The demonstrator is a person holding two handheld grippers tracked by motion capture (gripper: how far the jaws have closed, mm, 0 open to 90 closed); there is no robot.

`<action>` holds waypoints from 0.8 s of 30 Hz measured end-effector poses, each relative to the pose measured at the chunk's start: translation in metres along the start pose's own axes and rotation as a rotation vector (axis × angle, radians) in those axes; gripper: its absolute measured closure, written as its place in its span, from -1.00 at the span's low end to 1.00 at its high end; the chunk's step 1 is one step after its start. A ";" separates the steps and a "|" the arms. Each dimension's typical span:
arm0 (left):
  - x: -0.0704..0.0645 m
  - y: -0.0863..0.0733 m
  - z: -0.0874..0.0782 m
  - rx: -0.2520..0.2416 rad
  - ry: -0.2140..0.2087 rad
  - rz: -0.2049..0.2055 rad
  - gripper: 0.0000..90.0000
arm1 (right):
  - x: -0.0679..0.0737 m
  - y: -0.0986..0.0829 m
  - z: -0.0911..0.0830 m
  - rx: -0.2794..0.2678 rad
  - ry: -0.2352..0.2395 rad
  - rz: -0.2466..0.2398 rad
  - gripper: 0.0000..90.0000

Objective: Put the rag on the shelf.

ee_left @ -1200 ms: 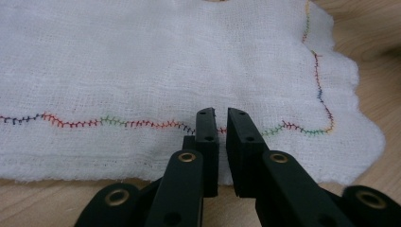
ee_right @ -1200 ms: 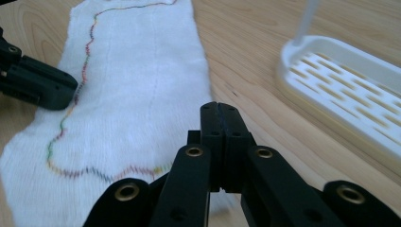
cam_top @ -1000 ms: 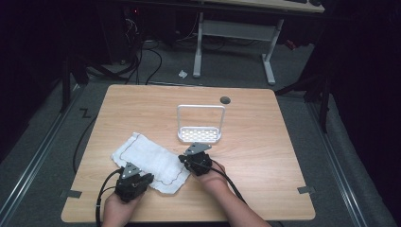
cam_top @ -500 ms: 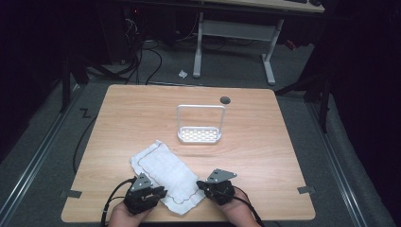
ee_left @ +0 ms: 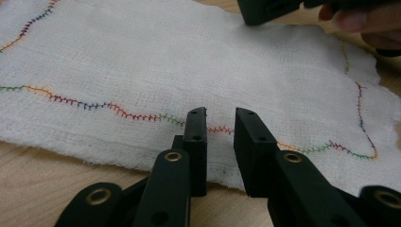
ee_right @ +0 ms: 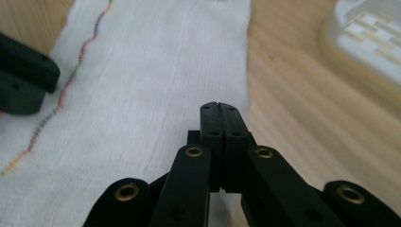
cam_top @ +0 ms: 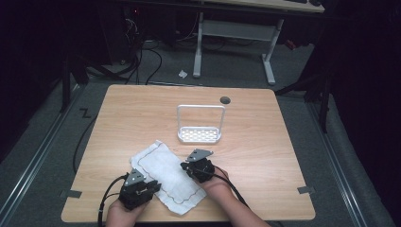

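On the left of the high view, the left gripper (cam_top: 144, 187) sits low on the worktop (cam_top: 265, 142), held in a hand (cam_top: 124, 213) that comes in from the near edge, with a black cable (cam_top: 105, 198) looping off its left side. In the left gripper view its jaws stand a narrow gap apart, holding nothing, their tips over the near hem of the cloth (ee_left: 198, 71) just where a line of coloured stitching (ee_left: 94, 105) runs across.

The cloth (cam_top: 166, 175) is a white rectangle lying flat and slantwise between the two grippers, near the front edge of the worktop, one corner pointing towards the rack and the opposite corner towards the person.

To the right of the cloth, the right gripper (cam_top: 189, 169) rests at its right-hand border, a grey three-cornered plate (cam_top: 198, 154) on top. In the right gripper view its jaws are pressed together, tips meeting over the edge of the cloth (ee_right: 142, 85); whether any fabric is pinched between them cannot be told. The other gripper's black jaws (ee_right: 23, 78) show at the far left of that view.

Farther back, right of centre, a white wire-handled rack (cam_top: 199, 134) stands well apart from the cloth, and a round dark hole (cam_top: 225, 100) lies near the far edge.
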State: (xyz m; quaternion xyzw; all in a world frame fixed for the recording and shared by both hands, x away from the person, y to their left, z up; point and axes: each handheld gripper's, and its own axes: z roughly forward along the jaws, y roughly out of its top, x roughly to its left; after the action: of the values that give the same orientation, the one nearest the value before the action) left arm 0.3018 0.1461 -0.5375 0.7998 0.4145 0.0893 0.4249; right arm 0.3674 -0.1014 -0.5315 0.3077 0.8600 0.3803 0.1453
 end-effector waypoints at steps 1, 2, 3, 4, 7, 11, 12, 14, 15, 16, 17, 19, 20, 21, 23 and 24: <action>0.000 0.000 0.000 -0.001 0.000 0.001 0.66 | 0.002 -0.004 -0.001 -0.002 0.001 -0.005 1.00; -0.001 0.000 0.001 0.002 -0.008 0.002 0.66 | 0.004 -0.008 -0.004 -0.008 0.006 0.000 1.00; -0.002 0.001 0.002 0.003 -0.017 0.000 0.66 | 0.006 -0.014 -0.010 -0.007 0.008 0.007 1.00; -0.002 0.001 0.002 0.003 -0.017 0.000 0.64 | 0.006 -0.014 -0.010 -0.007 0.008 0.007 1.00; -0.015 0.005 0.010 0.027 -0.067 0.067 0.60 | 0.015 -0.040 -0.034 -0.031 0.013 0.035 1.00; -0.026 0.009 0.018 0.020 -0.093 0.061 0.60 | 0.021 -0.056 -0.055 -0.017 0.020 0.076 1.00; -0.027 0.012 0.019 0.029 -0.090 0.091 0.59 | 0.022 -0.059 -0.061 -0.015 0.017 0.077 1.00; -0.023 0.015 0.018 -0.007 -0.068 0.068 0.54 | 0.018 -0.054 -0.060 -0.029 0.004 0.078 1.00; -0.023 0.015 0.018 -0.007 -0.068 0.068 0.54 | 0.014 -0.049 -0.057 -0.039 0.000 0.082 1.00; -0.016 0.018 0.015 -0.019 -0.053 0.068 0.54 | 0.014 -0.049 -0.057 -0.039 0.000 0.082 1.00; -0.011 0.020 0.015 -0.026 -0.025 0.082 0.56 | 0.004 -0.037 -0.046 -0.044 -0.022 0.083 1.00; -0.002 0.023 0.016 -0.028 0.019 0.075 0.58 | 0.000 -0.032 -0.040 -0.040 -0.041 0.074 1.00; 0.003 0.025 0.017 -0.030 0.022 0.052 0.61 | -0.004 -0.029 -0.036 -0.032 -0.052 0.075 1.00; 0.008 0.028 0.022 -0.018 0.027 0.033 0.67 | -0.012 -0.023 -0.026 -0.014 -0.070 0.071 1.00; 0.008 0.029 0.026 0.007 0.031 0.038 0.69 | -0.014 -0.022 -0.022 -0.002 -0.070 0.065 1.00; 0.007 0.029 0.030 0.009 0.026 0.040 0.70 | -0.015 -0.023 -0.021 0.001 -0.065 0.062 1.00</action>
State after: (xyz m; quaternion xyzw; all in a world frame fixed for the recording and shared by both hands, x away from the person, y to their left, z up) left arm 0.3379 0.1243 -0.5355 0.8085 0.4044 0.1064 0.4141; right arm 0.3594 -0.1349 -0.5341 0.3464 0.8451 0.3739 0.1611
